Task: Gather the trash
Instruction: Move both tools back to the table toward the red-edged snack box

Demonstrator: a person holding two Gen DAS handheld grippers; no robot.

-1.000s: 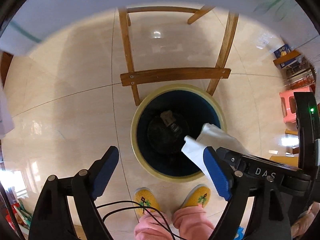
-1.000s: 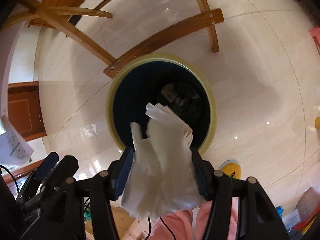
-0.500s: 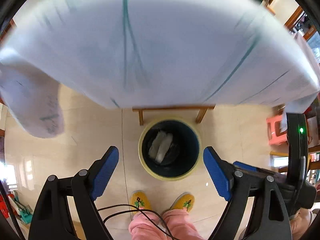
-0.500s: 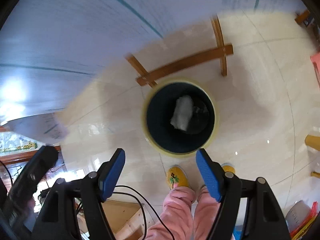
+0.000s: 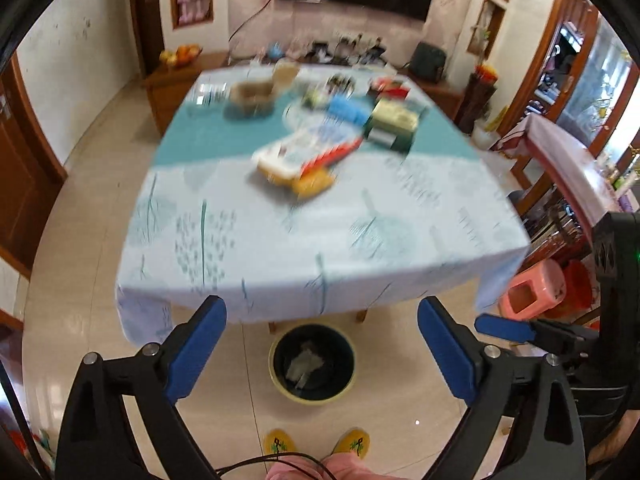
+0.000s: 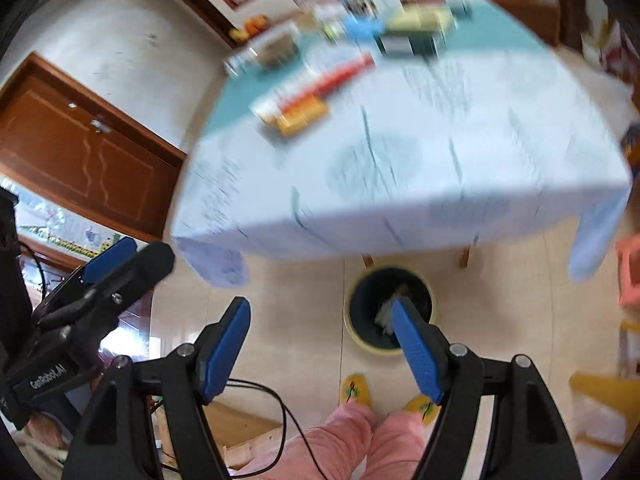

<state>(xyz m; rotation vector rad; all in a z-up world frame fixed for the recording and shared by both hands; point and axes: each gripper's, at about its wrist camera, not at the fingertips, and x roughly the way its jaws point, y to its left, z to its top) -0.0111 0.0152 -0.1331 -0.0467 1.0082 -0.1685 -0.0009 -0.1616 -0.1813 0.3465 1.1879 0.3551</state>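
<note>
Trash (image 5: pixel 305 364), crumpled white paper, lies inside dark yellow-rimmed bin (image 5: pixel 280 384) on floor under table (image 5: pixel 280 240) edge. Left gripper (image 5: pixel 322 354) jaws opening, nothing between them. Right gripper (image 6: pixel 320 344) spread, empty. Both views blurred; packets clutter tabletop.

- I see a pale blue tablecloth (image 5: pixel 320 248) with teal leaf prints and a teal band.
- My bin (image 5: pixel 312 394) is dark with a yellow rim.
- Slippers (image 5: pixel 351 443) are yellow; trousers (image 6: pixel 352 436) pink.

Table edge (image 5: pixel 320 280) overhanging bin (image 5: pixel 312 394) behind.
</note>
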